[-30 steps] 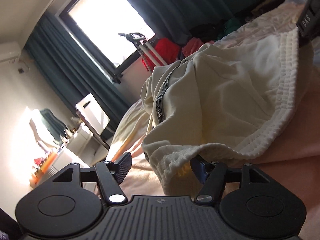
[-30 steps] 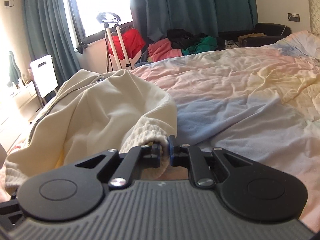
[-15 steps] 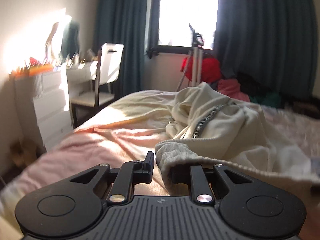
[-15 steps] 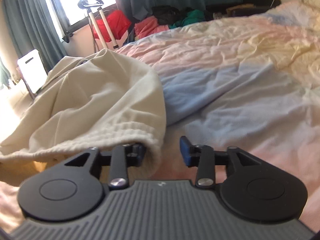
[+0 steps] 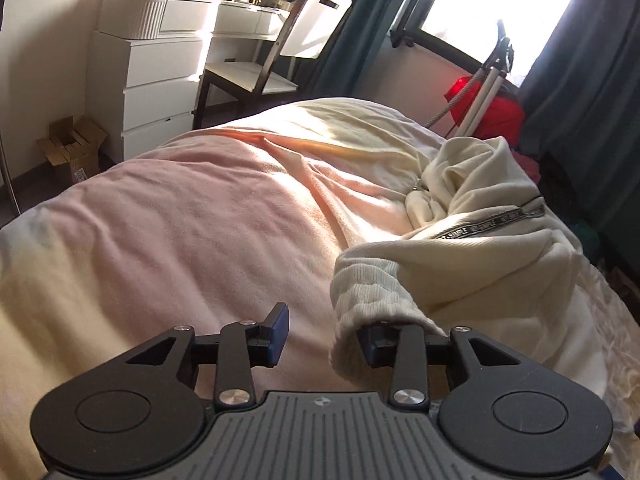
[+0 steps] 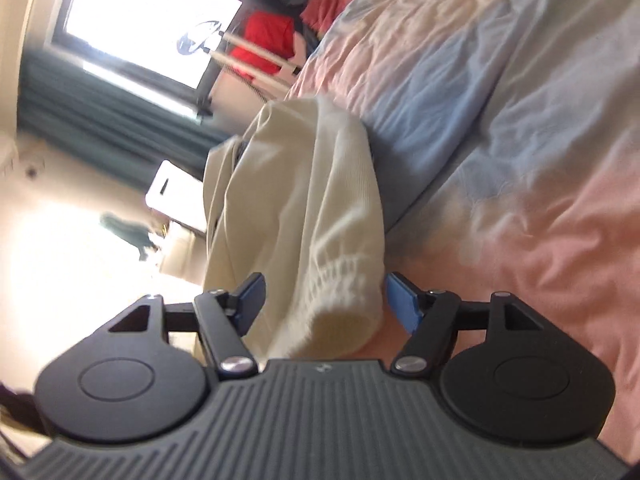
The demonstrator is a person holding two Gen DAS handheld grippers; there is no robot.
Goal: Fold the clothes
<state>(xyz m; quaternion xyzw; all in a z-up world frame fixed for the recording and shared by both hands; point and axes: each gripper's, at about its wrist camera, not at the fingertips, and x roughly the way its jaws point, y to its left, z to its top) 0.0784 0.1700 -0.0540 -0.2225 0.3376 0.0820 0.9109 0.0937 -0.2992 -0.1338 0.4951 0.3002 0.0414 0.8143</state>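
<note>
Both grippers spread wide, gripping nothing: left gripper (image 5: 322, 334) & right gripper (image 6: 322, 298) w/ cream garment (image 5: 480, 248) hem lying between the fingers, on bed (image 5: 180, 220).

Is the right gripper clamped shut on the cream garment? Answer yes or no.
No: the right gripper is open, its blue fingers standing apart on either side of the cream garment's ribbed hem.

Cream garment (image 5: 472, 264) ribbed knit cloth; bedspread (image 5: 192, 232) soft, matt, wrinkled.
</note>
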